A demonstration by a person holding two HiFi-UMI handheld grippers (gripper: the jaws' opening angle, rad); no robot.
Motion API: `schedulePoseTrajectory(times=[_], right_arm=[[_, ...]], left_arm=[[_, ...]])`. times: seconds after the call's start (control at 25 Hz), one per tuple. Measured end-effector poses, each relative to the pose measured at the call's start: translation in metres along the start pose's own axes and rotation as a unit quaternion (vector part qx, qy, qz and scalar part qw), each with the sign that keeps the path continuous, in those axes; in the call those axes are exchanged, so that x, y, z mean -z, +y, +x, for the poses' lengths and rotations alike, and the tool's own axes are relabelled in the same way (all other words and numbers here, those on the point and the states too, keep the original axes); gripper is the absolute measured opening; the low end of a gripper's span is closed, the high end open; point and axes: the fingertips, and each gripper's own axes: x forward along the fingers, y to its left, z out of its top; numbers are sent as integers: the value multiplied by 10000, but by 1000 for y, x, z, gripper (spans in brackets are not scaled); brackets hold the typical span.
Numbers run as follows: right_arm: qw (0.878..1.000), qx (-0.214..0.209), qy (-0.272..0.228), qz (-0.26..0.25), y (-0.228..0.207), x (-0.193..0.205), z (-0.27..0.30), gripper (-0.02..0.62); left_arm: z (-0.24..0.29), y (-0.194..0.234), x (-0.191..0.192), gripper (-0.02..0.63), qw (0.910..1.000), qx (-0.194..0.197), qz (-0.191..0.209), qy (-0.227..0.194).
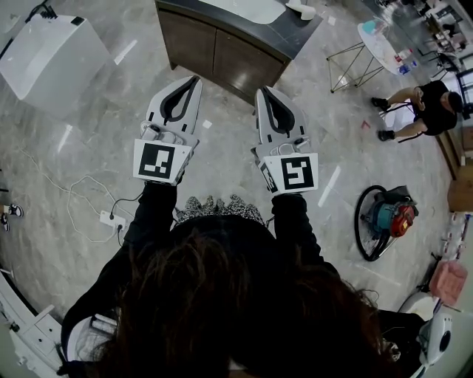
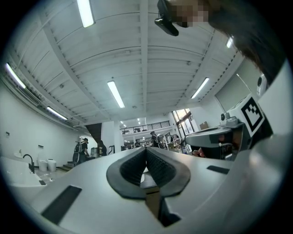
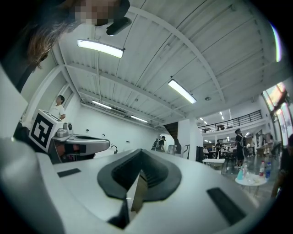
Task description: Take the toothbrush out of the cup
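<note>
Neither a toothbrush nor a cup can be made out in any view. A small white item stands on the dark countertop at the top edge, too small to identify. My left gripper and right gripper are held side by side above the floor, pointing toward the cabinet. Both are shut with nothing between the jaws. In the left gripper view the left gripper has its tips touching, with ceiling and a distant hall beyond. The right gripper looks the same in its own view.
A white fixture stands at the far left. A power strip with cables lies on the floor at left. At right are a red and blue machine, a seated person and a round table with bottles.
</note>
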Motion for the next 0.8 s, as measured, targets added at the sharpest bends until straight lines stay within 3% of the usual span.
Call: schedulePoseTrajectory(times=[0.4, 0.8], right_arm=[[10000, 27, -5, 25, -23, 11, 33, 5], [9999, -68, -74, 99, -73, 37, 98, 3]], left_arm=[[27, 23, 15, 8, 9999, -74, 10, 74], [93, 52, 38, 8, 9997, -161, 149, 140]])
